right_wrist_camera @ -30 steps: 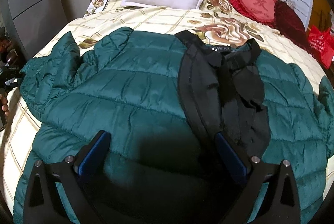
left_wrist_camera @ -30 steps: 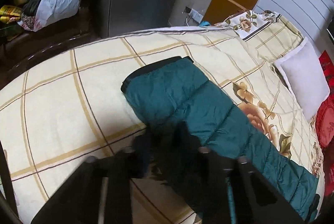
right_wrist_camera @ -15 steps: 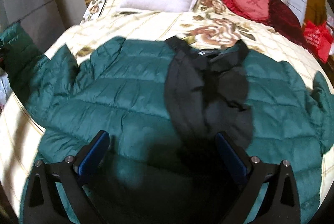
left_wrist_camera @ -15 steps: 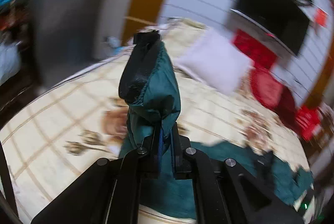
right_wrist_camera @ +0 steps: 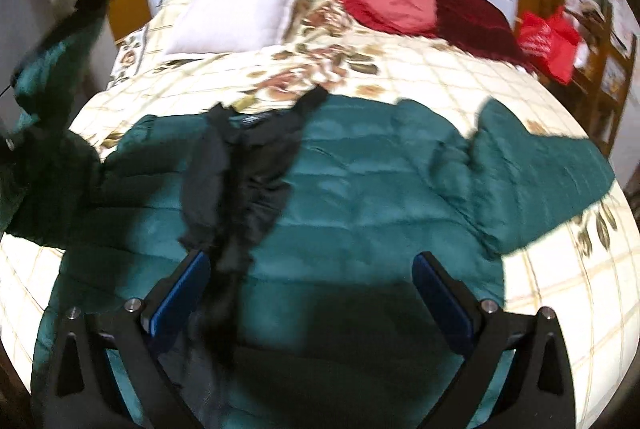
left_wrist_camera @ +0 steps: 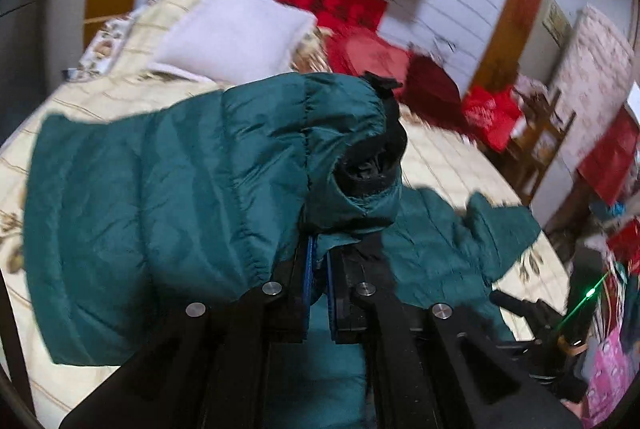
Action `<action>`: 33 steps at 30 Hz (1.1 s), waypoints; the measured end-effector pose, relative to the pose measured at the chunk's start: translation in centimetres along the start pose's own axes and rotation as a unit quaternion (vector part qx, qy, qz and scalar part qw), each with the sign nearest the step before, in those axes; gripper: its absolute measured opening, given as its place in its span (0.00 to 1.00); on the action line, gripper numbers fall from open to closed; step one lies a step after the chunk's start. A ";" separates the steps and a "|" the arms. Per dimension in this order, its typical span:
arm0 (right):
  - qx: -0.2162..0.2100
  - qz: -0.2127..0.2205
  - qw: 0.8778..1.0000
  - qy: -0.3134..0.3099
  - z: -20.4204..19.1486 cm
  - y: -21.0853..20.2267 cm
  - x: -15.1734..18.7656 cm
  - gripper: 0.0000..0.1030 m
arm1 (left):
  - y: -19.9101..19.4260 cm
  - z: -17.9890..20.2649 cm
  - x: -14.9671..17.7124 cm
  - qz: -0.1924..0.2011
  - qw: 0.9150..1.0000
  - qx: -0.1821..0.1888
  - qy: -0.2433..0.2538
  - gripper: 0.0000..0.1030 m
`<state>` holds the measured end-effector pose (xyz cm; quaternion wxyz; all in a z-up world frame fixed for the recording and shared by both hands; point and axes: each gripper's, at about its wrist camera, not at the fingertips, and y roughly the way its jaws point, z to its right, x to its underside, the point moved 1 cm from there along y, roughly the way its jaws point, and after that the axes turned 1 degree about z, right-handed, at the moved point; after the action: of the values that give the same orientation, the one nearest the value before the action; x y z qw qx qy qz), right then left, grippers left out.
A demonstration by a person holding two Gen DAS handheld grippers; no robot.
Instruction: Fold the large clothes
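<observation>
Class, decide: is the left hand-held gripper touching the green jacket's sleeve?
Touching. The left wrist view shows the left hand-held gripper with jaws nearly closed, pinching the sleeve fabric of the green jacket between them.

A green puffer jacket (right_wrist_camera: 360,205) lies spread across the bed (right_wrist_camera: 440,77) with a black garment (right_wrist_camera: 244,181) draped over its left half, one sleeve (right_wrist_camera: 52,77) lifted at far left, while the right gripper (right_wrist_camera: 310,293) hovers wide open near its hem.
</observation>
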<state>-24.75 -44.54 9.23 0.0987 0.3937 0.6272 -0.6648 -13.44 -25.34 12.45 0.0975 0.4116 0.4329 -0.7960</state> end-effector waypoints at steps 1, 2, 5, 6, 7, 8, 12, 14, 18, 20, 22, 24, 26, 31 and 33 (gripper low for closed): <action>0.001 -0.003 1.000 0.007 0.6 0.0 0.3 1.00 | 0.8 1.0 0.9 -0.005 1.000 -0.007 0.013 0.19; 0.002 -0.005 1.000 0.013 1.2 -0.1 0.5 1.00 | 1.7 1.9 1.5 -0.009 1.000 -0.015 0.026 0.19; 0.009 -0.012 0.999 0.032 3.1 -0.1 1.1 1.00 | 3.9 3.8 3.5 -0.035 0.999 -0.011 0.035 0.20; 0.011 -0.015 0.999 0.038 3.6 0.0 1.3 1.00 | 5.0 4.0 4.0 -0.058 0.998 0.002 0.024 0.22; 0.012 -0.016 0.999 0.040 4.0 -0.1 1.6 1.00 | 6.0 3.9 4.5 -0.084 0.996 0.015 0.010 0.23; 0.014 -0.018 0.999 0.043 4.4 -0.1 1.9 1.00 | 7.0 3.8 5.0 -0.109 0.994 0.025 -0.006 0.24; 0.015 -0.023 0.998 0.052 5.6 -0.4 2.4 1.00 | 7.5 4.3 5.8 -0.145 0.988 0.056 -0.020 0.26; 0.018 -0.022 0.998 0.054 6.0 -0.5 2.5 1.00 | 5.9 4.8 5.4 -0.129 0.989 0.068 -0.003 0.33; 0.010 -0.025 0.997 0.076 6.9 -0.6 2.5 1.00 | 0.8 4.2 3.7 -0.087 0.991 0.104 0.017 0.57; -0.006 -0.022 0.996 0.091 7.0 -0.8 2.4 1.00 | -1.2 3.1 2.9 -0.071 0.992 0.098 0.021 0.61; -0.020 -0.018 0.995 0.097 6.6 -0.9 2.0 1.00 | -3.2 1.3 2.2 -0.054 0.995 0.085 0.019 0.62; -0.034 -0.014 0.995 0.091 5.7 -0.7 1.4 1.00 | -5.2 -1.4 1.8 -0.034 0.998 0.055 0.012 0.62; -0.044 -0.013 0.996 0.079 4.5 -0.2 0.7 1.00 | -6.2 -4.1 1.7 -0.019 1.000 0.000 0.008 0.62; -0.072 -0.051 0.994 0.067 1.9 4.1 -0.8 1.00 | -6.6 -10.9 3.6 -0.023 0.995 -0.085 -0.046 0.62; -0.083 -0.064 0.993 0.062 0.9 5.6 -0.8 0.86 | -6.2 -12.5 4.7 -0.029 0.993 -0.096 -0.065 0.62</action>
<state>-21.06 -46.79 5.43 0.0492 0.3837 0.7089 -0.5898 -12.48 -11.05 9.16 0.1412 0.3354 0.5116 -0.7784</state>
